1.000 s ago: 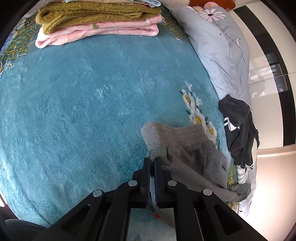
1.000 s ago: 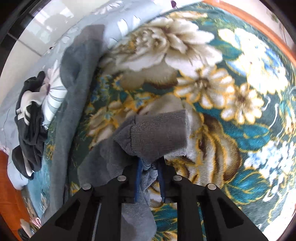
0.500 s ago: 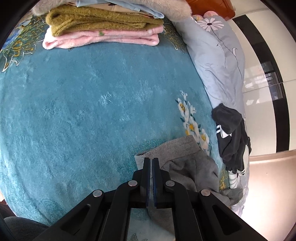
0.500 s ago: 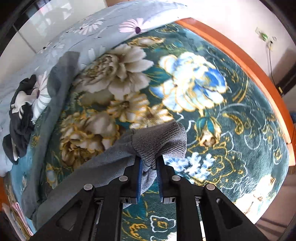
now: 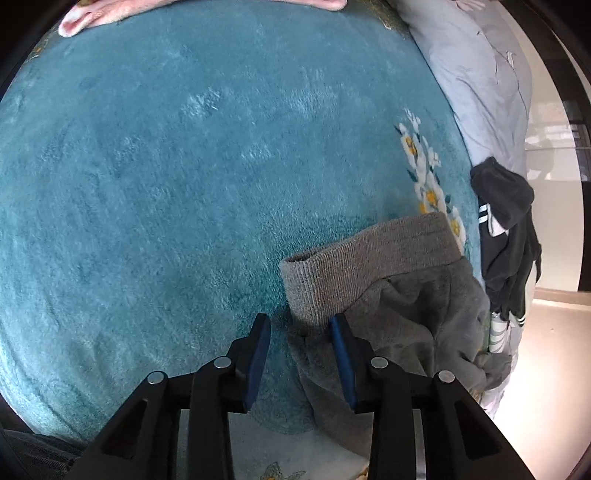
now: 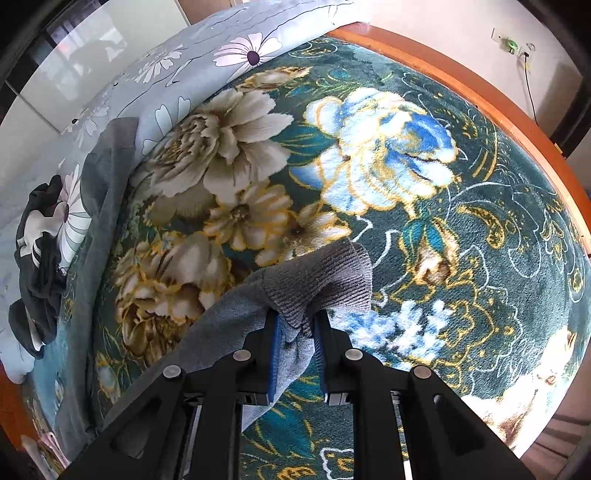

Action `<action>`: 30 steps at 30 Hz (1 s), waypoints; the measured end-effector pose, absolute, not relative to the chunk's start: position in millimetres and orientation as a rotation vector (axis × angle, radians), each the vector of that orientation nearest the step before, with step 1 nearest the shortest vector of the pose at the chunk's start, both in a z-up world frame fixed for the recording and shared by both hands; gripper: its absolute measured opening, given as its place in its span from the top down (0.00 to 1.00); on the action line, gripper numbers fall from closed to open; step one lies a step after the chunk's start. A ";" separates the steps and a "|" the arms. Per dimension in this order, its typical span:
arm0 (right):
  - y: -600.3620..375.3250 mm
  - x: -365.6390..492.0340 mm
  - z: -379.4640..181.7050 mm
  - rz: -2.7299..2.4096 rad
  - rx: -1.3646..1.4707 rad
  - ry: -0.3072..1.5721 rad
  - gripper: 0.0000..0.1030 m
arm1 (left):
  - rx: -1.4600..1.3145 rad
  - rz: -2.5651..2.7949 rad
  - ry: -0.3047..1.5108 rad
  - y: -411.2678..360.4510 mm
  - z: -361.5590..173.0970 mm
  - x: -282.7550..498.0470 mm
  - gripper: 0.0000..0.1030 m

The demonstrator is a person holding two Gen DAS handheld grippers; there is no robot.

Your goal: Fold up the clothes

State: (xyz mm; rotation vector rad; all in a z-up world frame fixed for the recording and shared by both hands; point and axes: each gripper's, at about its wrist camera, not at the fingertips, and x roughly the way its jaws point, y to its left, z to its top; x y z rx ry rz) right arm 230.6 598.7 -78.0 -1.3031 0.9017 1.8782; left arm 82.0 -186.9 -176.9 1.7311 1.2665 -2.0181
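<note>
- On teal plush bed blanket (image 5: 155, 192): grey fleece sweatpants (image 5: 413, 317), limp, light, crumpled.
- Left gripper (image 5: 300, 345) gapes wide beside ribbed waistband (image 5: 369, 258), holding nothing.
- Right gripper (image 6: 295, 334) pinches ribbed cuff (image 6: 325, 280); thick ribbing likely grips best.

two grippers: the left gripper (image 5: 300, 330) with fingers spread, the right gripper (image 6: 295, 325) clamped on cloth. one grey garment (image 5: 402, 291) with two ribbed cuffs showing, one per view. one black garment with white stripes (image 5: 506, 236). one teal floral blanket (image 5: 184, 166). one pale blue daisy-print quilt (image 6: 177, 85). one pink folded item (image 5: 77, 20) at the top edge.
</note>
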 end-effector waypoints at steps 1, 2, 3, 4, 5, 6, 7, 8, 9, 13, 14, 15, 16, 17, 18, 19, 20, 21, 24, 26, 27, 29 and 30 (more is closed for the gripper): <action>598.6 231.2 -78.6 1.876 -1.300 0.912 0.83 | 1.731 -2.039 1.261 -183.5 -176.5 80.2 0.80; 598.7 232.2 -78.3 1.872 -1.297 0.922 0.83 | 1.729 -2.058 1.251 -181.1 -175.2 78.9 0.80; 599.3 230.6 -79.7 1.869 -1.294 0.932 0.83 | 1.724 -2.079 1.241 -179.5 -172.9 78.3 0.84; 598.7 228.3 -78.5 1.877 -1.295 0.933 0.82 | 1.709 -2.098 1.247 -179.7 -170.2 79.1 0.87; 596.7 227.6 -73.2 1.892 -1.297 0.925 0.82 | 1.693 -2.116 1.254 -180.2 -167.4 80.1 0.88; 594.7 227.0 -67.8 1.907 -1.300 0.917 0.82 | 1.666 -2.131 1.252 -181.6 -163.2 82.2 0.89; 592.6 226.3 -62.4 1.923 -1.303 0.909 0.82 | 1.628 -2.146 1.249 -185.7 -158.4 85.5 0.89; 590.6 225.7 -57.1 1.938 -1.305 0.901 0.82 | 1.562 -2.180 1.252 -189.3 -148.9 90.8 0.89; 588.6 225.0 -51.7 1.954 -1.308 0.893 0.82 | 1.492 -2.215 1.255 -192.9 -138.7 96.3 0.89; 580.6 222.4 -30.3 2.015 -1.318 0.859 0.85 | 1.307 -2.333 1.170 -195.1 -90.0 120.9 0.90; 578.6 221.8 -25.0 2.031 -1.320 0.851 0.85 | 1.299 -2.318 1.196 -196.4 -81.9 128.8 0.90; 576.5 221.1 -19.6 2.046 -1.322 0.842 0.85 | 1.296 -2.296 1.229 -197.8 -74.4 137.0 0.90; 574.5 220.5 -14.2 2.061 -1.325 0.833 0.86 | 1.306 -2.291 1.226 -197.8 -68.5 139.0 0.90; 572.9 222.7 -6.8 2.075 -1.322 0.820 0.85 | 1.339 -2.291 1.167 -195.9 -68.2 135.5 0.90; 571.7 227.4 2.4 2.087 -1.314 0.804 0.85 | 1.375 -2.291 1.101 -193.8 -68.6 131.4 0.90; 570.9 231.4 6.7 2.086 -1.321 0.781 0.85 | 1.409 -2.289 1.035 -191.7 -69.1 127.3 0.90; 571.2 234.4 2.4 2.057 -1.355 0.749 0.85 | 1.442 -2.286 0.969 -189.5 -69.5 123.3 0.90; 573.0 237.2 -10.3 2.009 -1.400 0.725 0.85 | 1.474 -2.264 0.949 -188.7 -74.3 122.2 0.90; 579.3 251.1 -62.8 1.869 -1.482 0.744 0.85 | 1.565 -2.190 0.910 -186.7 -90.2 120.4 0.90; 581.4 264.2 -93.1 1.804 -1.488 0.799 0.85 | 1.623 -2.139 0.882 -185.3 -100.8 119.2 0.90; 582.2 269.3 -102.3 1.771 -1.493 0.817 0.85 | 1.652 -2.113 0.869 -184.7 -106.1 118.6 0.90; 584.0 279.7 -120.7 1.707 -1.503 0.854 0.84 | 1.659 -2.093 0.878 -186.3 -109.5 119.9 0.89; 586.1 282.9 -123.7 1.692 -1.497 0.873 0.83 | 1.659 -2.084 0.888 -186.5 -110.9 120.9 0.89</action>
